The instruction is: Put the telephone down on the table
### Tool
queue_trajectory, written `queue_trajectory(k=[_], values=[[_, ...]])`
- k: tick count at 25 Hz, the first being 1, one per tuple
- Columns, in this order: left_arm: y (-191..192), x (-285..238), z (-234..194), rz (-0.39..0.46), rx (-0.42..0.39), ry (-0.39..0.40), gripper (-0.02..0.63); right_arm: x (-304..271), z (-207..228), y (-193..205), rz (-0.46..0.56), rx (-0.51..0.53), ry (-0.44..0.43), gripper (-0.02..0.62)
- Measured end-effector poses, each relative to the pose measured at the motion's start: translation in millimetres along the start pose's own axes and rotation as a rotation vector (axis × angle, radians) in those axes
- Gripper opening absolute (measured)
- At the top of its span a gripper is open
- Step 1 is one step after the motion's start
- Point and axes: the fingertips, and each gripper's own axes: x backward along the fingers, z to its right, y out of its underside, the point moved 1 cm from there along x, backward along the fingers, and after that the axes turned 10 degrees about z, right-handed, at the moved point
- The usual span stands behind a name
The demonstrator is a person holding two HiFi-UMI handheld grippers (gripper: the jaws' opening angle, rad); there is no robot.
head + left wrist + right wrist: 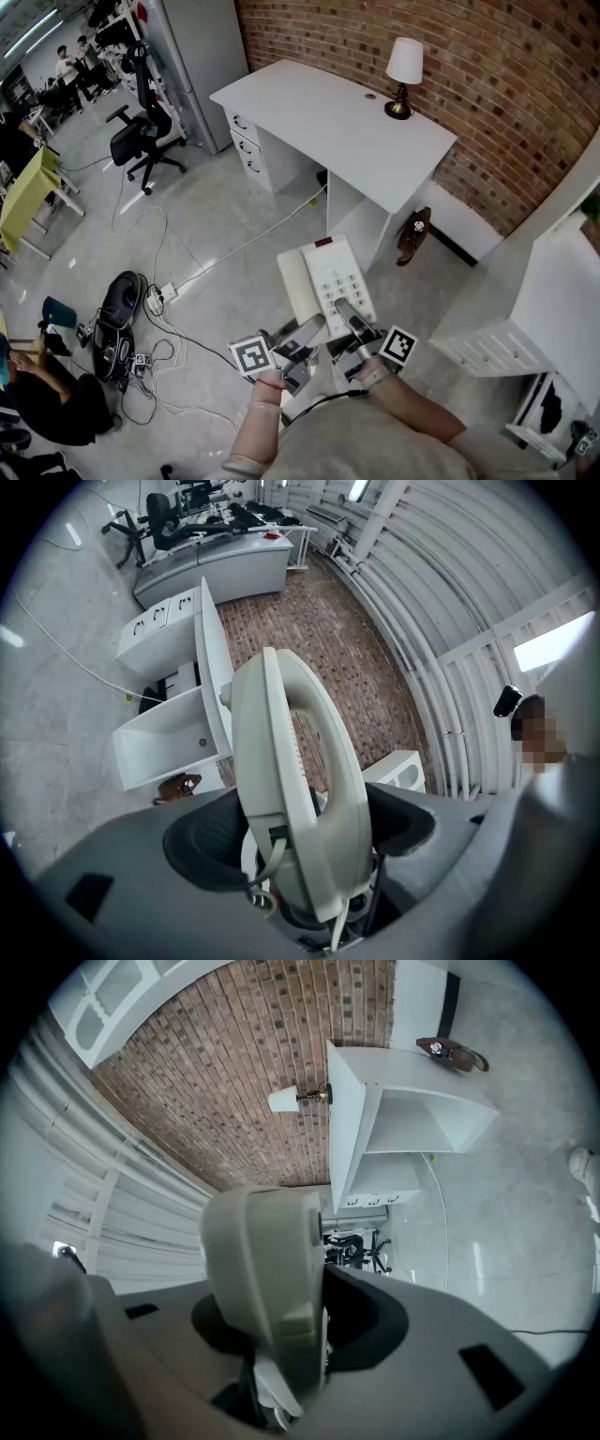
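Observation:
A cream telephone [328,278] with keypad and handset hangs in the air over the floor, just in front of the white table [319,122]. My left gripper [307,330] is shut on its handset side; in the left gripper view the handset [300,780] stands on edge between the dark pads, its cord trailing down. My right gripper [349,315] is shut on the keypad side, and the telephone's body [267,1279] fills the gap between its jaws in the right gripper view. The table [352,1110] shows beyond it.
A small lamp [404,75] with a white shade stands at the table's far right edge. A brown bag [412,236] leans by the brick wall. A white cabinet [553,300] is at my right. Cables [155,309], an office chair [141,131] and a seated person [47,398] are to the left.

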Motion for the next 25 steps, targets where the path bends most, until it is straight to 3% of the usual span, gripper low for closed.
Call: queue_trajectory(k=[13,25], values=[[-56.3,-105.7,-35.4,0.038,0.003,-0.015,0.373,-100.7,7.6,-76.7,-0.048,-0.004,0.022,0.169],[-88.5,-164.7,-68.4,0.111,-0.002,-0.063,0.373,-165.9,23.0,-121.7,-0.139,-0.019,0.042,0.169]])
